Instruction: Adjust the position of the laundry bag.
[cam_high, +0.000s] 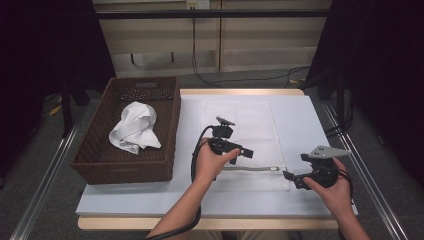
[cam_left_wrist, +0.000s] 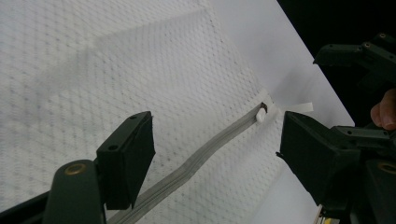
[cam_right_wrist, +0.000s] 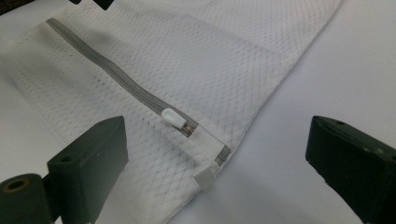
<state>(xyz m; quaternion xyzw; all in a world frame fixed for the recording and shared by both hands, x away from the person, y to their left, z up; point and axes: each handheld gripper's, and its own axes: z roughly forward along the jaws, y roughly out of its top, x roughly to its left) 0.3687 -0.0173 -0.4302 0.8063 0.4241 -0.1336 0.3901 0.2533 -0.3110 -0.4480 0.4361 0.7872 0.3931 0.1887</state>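
both grippers poised at the zipper end of the mesh bag, zipper not yet gripped

flat white mesh laundry bag (cam_high: 245, 145) with grey zipper (cam_right_wrist: 112, 74) lies on the white table mat (cam_high: 300, 120); zipper closed, white pull tab (cam_right_wrist: 172, 115) at its end. left gripper (cam_left_wrist: 215, 140) and right gripper (cam_right_wrist: 215, 154) hover, jaws wide, holding nothing. crumpled white cloth (cam_high: 134, 127) waits in the brown woven basket (cam_high: 95, 150); opening and loading left to do

Basket (cam_high: 95, 150): brown, woven, rectangular; on the left end of the table, long side along the white mat's left edge.
Cloth (cam_high: 134, 127): white, crumpled; inside the basket, toward its middle.
White mat (cam_high: 150, 197): flat, just right of the basket.
Table (cam_high: 235, 92): light wood edge beyond the basket's far right corner.
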